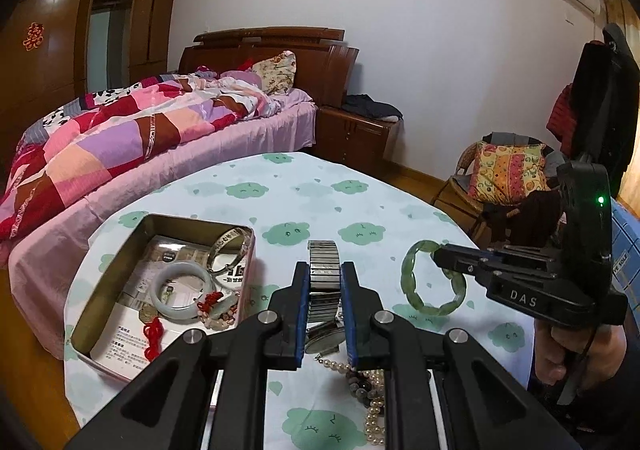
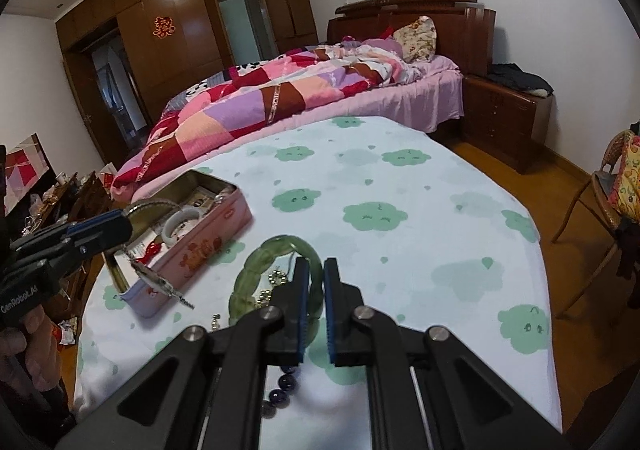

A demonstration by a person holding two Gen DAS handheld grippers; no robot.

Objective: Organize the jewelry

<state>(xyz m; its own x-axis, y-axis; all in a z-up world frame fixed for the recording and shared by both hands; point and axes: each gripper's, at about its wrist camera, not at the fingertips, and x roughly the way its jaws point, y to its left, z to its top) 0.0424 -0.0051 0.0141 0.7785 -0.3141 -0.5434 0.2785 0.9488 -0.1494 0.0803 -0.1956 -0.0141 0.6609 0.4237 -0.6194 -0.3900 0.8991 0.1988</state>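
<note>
Left gripper (image 1: 325, 282): blue pads clamped on metal watch band (image 1: 324, 270); watch lifted, dangling beside tin in right wrist view. Right gripper (image 2: 317, 274): jaws narrowly parted astride rim of green jade bangle (image 2: 256, 282); contact not discernible. Bangle flat on cloud-print tablecloth (image 2: 400, 186). Pink tin (image 2: 208, 238), open, left of bangle: white bangle (image 1: 182, 290), silver bangle (image 1: 228, 250), red-knot charm (image 1: 154, 334). Pearl strand (image 1: 374, 410), dark beads (image 1: 360, 382) on cloth near left gripper.
</note>
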